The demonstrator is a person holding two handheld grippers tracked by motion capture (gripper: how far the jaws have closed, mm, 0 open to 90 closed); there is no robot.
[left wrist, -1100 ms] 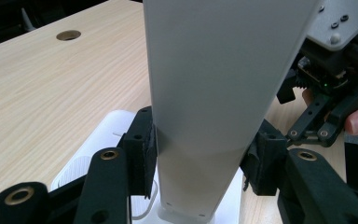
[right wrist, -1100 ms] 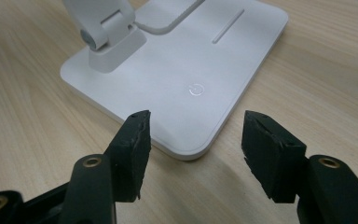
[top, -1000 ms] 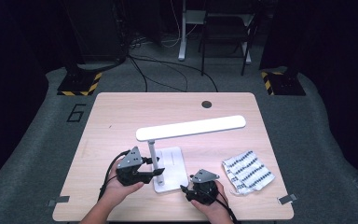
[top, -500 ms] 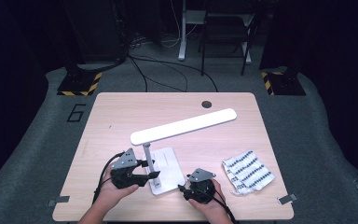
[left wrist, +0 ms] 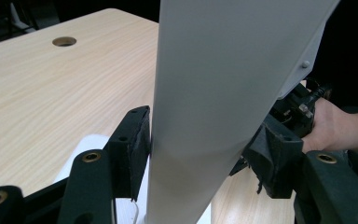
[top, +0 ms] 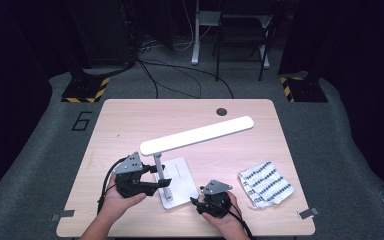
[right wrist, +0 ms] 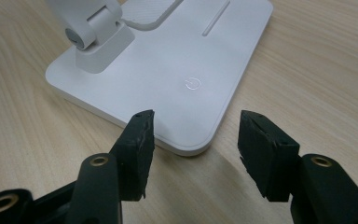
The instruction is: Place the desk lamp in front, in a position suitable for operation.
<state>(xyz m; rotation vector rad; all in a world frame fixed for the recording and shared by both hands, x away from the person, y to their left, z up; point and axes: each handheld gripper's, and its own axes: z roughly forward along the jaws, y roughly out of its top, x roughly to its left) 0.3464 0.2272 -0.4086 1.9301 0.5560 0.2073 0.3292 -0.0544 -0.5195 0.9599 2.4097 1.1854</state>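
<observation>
A wooden table [top: 130, 120] holds one white desk lamp [top: 180, 172], one striped cloth [top: 266, 183] and two hand-held grippers.

The lamp stands near the table's front edge, a little left of centre. It has one flat rectangular base [top: 182, 175], one thin upright stem [top: 158, 167] rising from the base's left side, and one long flat light bar [top: 197, 135]. The bar's long axis runs across the table from the stem at lower left toward the far right, its free end aimed at the table's back right corner and tilted slightly upward.

The left gripper [top: 152, 179] is at the stem from the left. Its jaws have just been opening; in the left gripper view the lamp's white arm [left wrist: 214, 102] stands between the two pads [left wrist: 135, 140], which sit beside it, released rather than clamped.

The right gripper [top: 196, 202] rests by the base's front right corner, jaws spread apart and grasping nothing; in the right gripper view the base [right wrist: 177, 60] lies just ahead of them.

The cloth lies crumpled to the right, apart from the lamp.
</observation>
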